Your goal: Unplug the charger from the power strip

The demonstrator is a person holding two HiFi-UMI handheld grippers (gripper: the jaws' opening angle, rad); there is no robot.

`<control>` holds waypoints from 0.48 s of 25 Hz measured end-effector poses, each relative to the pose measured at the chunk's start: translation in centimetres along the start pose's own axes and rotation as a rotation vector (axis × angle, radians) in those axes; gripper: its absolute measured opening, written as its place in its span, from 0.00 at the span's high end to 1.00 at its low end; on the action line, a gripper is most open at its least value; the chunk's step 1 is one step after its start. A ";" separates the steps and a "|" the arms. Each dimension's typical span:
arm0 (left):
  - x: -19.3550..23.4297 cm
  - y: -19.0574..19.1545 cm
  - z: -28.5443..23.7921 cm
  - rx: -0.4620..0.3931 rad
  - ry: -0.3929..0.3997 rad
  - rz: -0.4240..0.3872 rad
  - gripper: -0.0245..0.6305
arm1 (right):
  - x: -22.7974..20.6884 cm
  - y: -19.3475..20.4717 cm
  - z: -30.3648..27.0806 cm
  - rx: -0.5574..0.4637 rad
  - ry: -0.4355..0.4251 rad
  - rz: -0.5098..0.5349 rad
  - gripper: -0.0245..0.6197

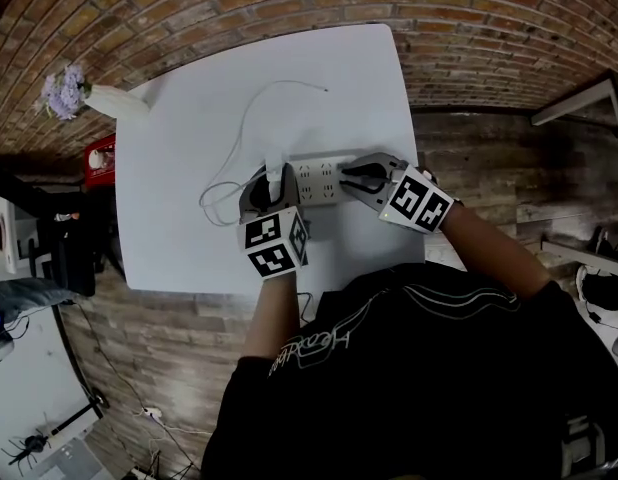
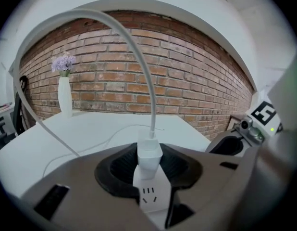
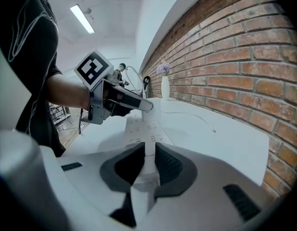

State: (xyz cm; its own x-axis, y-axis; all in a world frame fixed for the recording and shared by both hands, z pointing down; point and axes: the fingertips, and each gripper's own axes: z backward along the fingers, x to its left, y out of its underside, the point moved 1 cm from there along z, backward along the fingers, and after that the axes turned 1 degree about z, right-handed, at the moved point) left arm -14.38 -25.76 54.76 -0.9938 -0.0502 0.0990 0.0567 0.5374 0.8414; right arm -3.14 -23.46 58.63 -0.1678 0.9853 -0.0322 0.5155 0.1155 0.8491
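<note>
Our left gripper (image 2: 149, 166) has its dark ribbed pads pressed on both flanks of the small white plastic charger block (image 2: 149, 153). The block stands upright in the end socket of the long white plastic power strip (image 2: 152, 198), fully seated as far as we can see. Our right gripper (image 3: 146, 153) is clamped narrow on the strip's opposite end, holding it down on the flat white tabletop (image 1: 179, 98) (no gap shows btwn pads and plastic).

The charger looks light, rigid and smooth-sided, so prob. a bit slippery. We judge the best hold is low on the body, where the pads are now. The thin white cable (image 2: 139, 57) arcing out of its top is soft and floppy, gives no purchase, and tugging it could strain the joint. The prongs will likely resist, then let go all at once, so the pull should go straight along them w/ the strip pinned.

Room: nothing hangs above the charger. The strip's right end sits close to the table's right edge. The cable loops loosely over the table's left and far parts. A white vase of lilac flowers (image 1: 109, 101) stands at the far-left corner, well apart.
</note>
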 end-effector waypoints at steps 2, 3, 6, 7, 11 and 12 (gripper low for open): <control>0.3 0.2 0.0 0.002 0.014 0.052 0.76 | 0.0 0.0 0.0 0.002 0.000 0.003 0.89; 0.4 0.3 0.0 0.000 0.017 0.066 0.76 | 0.0 0.0 0.0 0.003 -0.001 0.004 0.89; 0.5 0.4 0.0 -0.005 0.018 0.069 0.76 | 0.1 0.0 -0.1 0.002 0.000 0.003 0.89; 0.5 0.4 0.0 -0.005 0.014 0.056 0.76 | 0.1 0.0 -0.1 0.002 0.001 0.003 0.89; 0.0 0.0 0.3 -0.003 -0.024 -0.038 0.76 | 0.1 -0.1 -0.1 0.000 0.003 -0.001 0.89; -0.1 -0.1 0.3 -0.003 -0.031 -0.053 0.76 | 0.0 -0.1 -0.1 -0.001 0.004 -0.002 0.89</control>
State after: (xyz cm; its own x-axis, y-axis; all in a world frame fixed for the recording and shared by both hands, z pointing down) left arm -14.29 -25.51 54.53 -0.9979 -0.0520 0.0377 0.0043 0.5320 0.8468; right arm -3.24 -23.45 58.60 -0.1720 0.9846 -0.0319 0.5147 0.1174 0.8493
